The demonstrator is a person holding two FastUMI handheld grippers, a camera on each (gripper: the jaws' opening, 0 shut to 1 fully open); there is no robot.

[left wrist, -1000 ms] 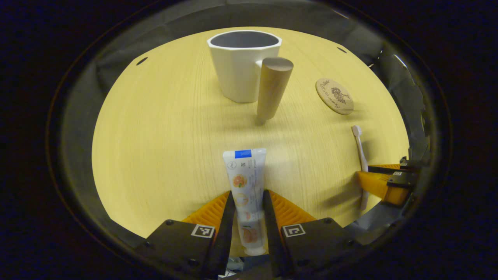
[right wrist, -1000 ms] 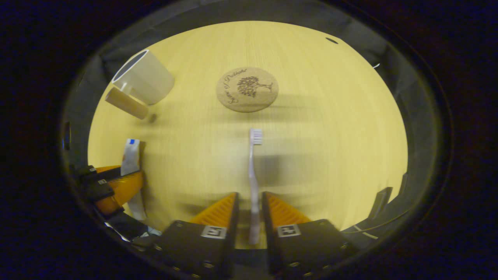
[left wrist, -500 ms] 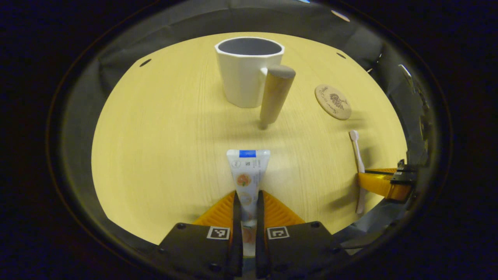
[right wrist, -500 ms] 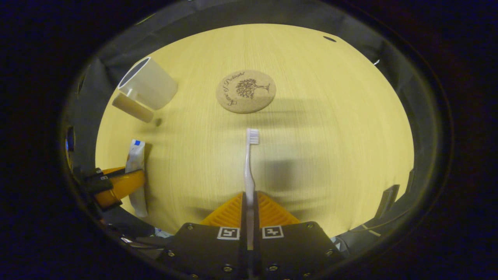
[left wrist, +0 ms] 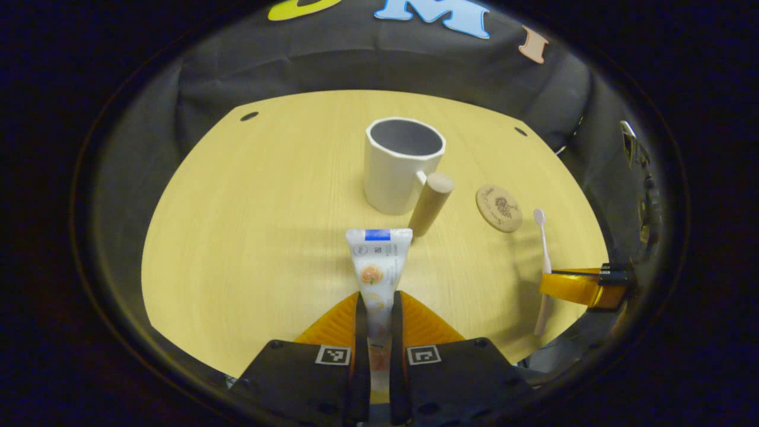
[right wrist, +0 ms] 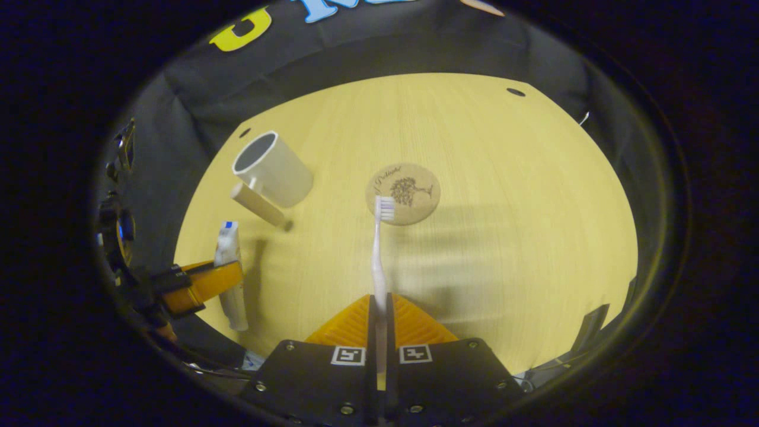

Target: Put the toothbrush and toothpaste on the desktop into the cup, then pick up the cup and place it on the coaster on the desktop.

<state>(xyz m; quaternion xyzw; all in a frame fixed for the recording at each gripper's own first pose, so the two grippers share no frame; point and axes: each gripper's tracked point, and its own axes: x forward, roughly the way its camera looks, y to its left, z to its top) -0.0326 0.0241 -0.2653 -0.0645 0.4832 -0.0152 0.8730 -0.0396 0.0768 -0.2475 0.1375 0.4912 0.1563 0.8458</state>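
Observation:
In the left gripper view my left gripper (left wrist: 375, 302) is shut on the white toothpaste tube (left wrist: 378, 261), which sticks out forward above the table. Beyond it stands the white cup (left wrist: 398, 163) with its wooden handle (left wrist: 430, 203), and the round cork coaster (left wrist: 498, 207) lies to its right. In the right gripper view my right gripper (right wrist: 379, 305) is shut on the pale toothbrush (right wrist: 378, 249), bristles (right wrist: 386, 207) forward over the coaster (right wrist: 403, 185). The cup (right wrist: 271, 168) stands at the left. Each view also shows the other gripper (left wrist: 578, 286) (right wrist: 198, 284) with its load.
The light wooden tabletop (left wrist: 261, 201) has small dark holes (left wrist: 249, 116) near its far corners. Black cloth walls (left wrist: 356, 65) close in the table at the back and sides.
Both grippers have closed on their loads and risen from the table, lifting the toothpaste and toothbrush. The cup and coaster look smaller and farther, and the back wall has come into view.

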